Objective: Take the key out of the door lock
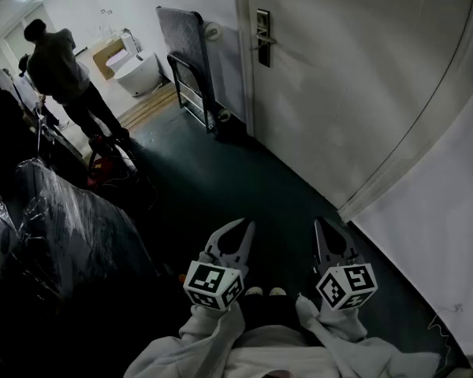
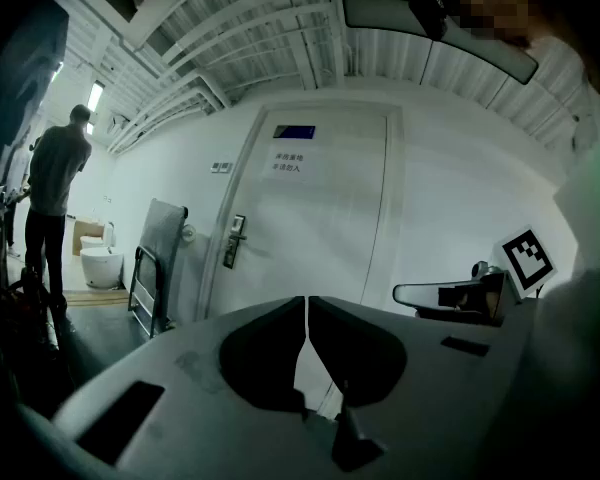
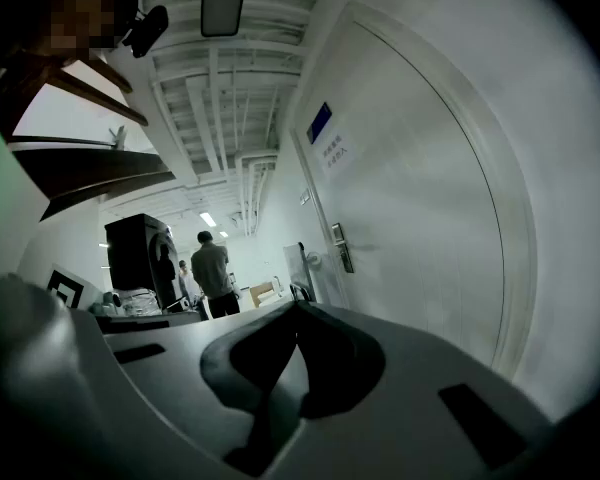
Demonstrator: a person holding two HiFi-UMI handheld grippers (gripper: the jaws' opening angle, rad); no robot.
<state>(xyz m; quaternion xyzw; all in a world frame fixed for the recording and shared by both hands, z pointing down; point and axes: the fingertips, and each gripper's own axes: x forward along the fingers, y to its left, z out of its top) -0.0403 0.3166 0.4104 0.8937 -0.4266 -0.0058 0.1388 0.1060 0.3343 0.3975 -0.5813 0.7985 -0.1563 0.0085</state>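
Note:
The white door [image 1: 355, 69] stands shut at the far right, its metal lock plate with lever handle [image 1: 262, 36] near the door's left edge. The lock plate [image 2: 235, 241] also shows in the left gripper view, and the lock plate [image 3: 342, 247] in the right gripper view. The key is too small to make out in any view. My left gripper [image 1: 243, 224] and right gripper [image 1: 322, 222] hang low over the dark floor, well short of the door. Both are shut with nothing between the jaws. In their own views, the left gripper [image 2: 306, 304] and right gripper [image 3: 295, 308] point toward the door.
A folded hand trolley [image 1: 191, 73] leans against the wall left of the door. A person [image 1: 61, 73] stands at far left beside a white toilet [image 1: 139, 72]. Plastic-wrapped goods [image 1: 59, 227] crowd the left side. A white wall [image 1: 433, 235] runs along the right.

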